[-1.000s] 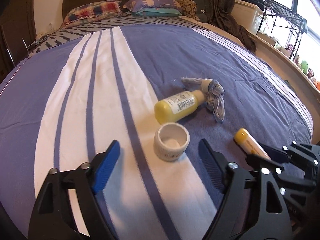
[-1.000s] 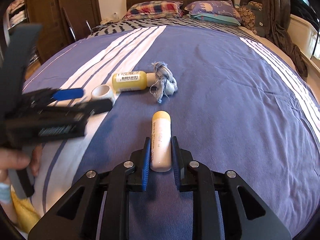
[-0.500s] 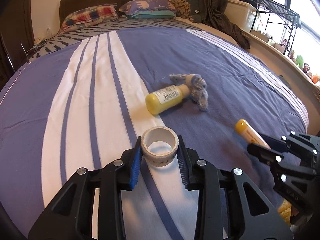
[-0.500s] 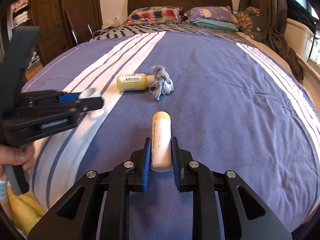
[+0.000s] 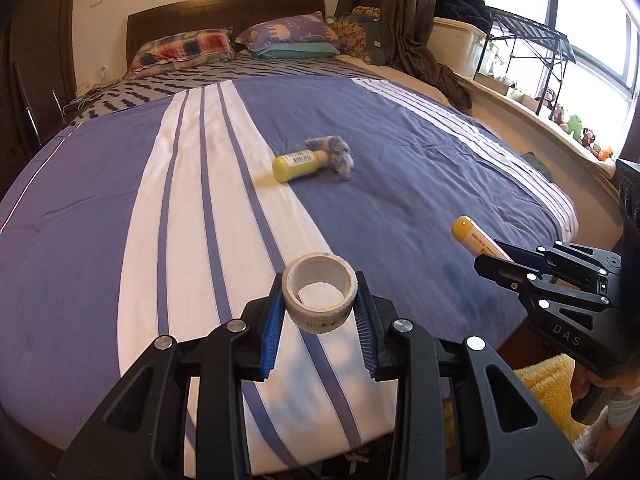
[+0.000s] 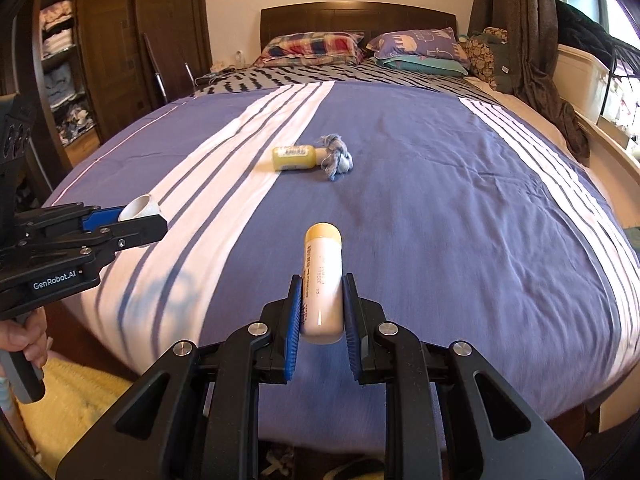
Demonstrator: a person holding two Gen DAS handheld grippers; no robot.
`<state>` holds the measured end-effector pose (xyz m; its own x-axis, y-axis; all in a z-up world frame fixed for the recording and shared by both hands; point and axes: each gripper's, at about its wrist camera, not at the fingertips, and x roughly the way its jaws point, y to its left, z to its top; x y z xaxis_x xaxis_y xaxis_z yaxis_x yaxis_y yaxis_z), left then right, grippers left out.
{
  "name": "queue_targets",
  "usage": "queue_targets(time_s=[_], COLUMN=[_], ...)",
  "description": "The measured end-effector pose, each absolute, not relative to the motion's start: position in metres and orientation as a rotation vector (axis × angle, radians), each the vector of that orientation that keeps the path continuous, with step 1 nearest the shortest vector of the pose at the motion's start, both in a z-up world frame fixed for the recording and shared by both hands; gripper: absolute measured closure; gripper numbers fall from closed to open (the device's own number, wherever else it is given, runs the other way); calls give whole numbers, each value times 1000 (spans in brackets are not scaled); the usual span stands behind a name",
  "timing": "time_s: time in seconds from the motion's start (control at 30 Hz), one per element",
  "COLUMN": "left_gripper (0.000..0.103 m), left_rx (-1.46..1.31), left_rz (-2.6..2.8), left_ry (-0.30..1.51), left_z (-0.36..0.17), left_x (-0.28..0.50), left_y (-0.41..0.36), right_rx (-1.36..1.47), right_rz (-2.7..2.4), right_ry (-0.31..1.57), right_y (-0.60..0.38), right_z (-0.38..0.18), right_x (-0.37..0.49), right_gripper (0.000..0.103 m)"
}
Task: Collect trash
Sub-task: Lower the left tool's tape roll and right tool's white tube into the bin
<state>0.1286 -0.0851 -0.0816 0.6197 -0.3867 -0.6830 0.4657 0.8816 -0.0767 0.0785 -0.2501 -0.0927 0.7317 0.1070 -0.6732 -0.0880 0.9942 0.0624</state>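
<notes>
My left gripper (image 5: pixel 319 312) is shut on a white tape roll (image 5: pixel 319 298) and holds it above the bed's near edge; the roll also shows in the right wrist view (image 6: pixel 140 208). My right gripper (image 6: pixel 322 304) is shut on a white tube with a yellow cap (image 6: pixel 323 280), lifted off the bed; the tube also shows in the left wrist view (image 5: pixel 474 238). A yellow bottle (image 5: pixel 298 165) lies on its side mid-bed, its neck against a grey-blue rag (image 5: pixel 338 154). Both also show in the right wrist view, the bottle (image 6: pixel 294 157) and the rag (image 6: pixel 336 158).
The bed (image 5: pixel 400 128) has a purple cover with white stripes. Pillows (image 5: pixel 180 46) lie at the headboard. A window ledge with a rack (image 5: pixel 532 52) runs along the right. A wardrobe (image 6: pixel 80 60) stands left. A yellow rug (image 5: pixel 536 392) lies on the floor below.
My left gripper closed on the tape roll, lifted it and pulled back toward the bed's foot. My right gripper, still holding the tube, also drew back and rose.
</notes>
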Motion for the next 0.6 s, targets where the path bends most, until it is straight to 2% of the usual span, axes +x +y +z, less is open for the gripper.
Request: queue_targets(time_s=[0.3,0.6], left_gripper=[72,72], left_rx=[86,57], left_rz=[-503,-497], left_ry=[769,830], left_z=[-92,-129], left_x=[61,13], left_y=[-69,-52], right_rx=[69,88], right_rz=[105,129], right_ry=[774,831], right_y=[-248,-238], right_z=[-108,-136], right_x=[15,-26], right_gripper=[82,82])
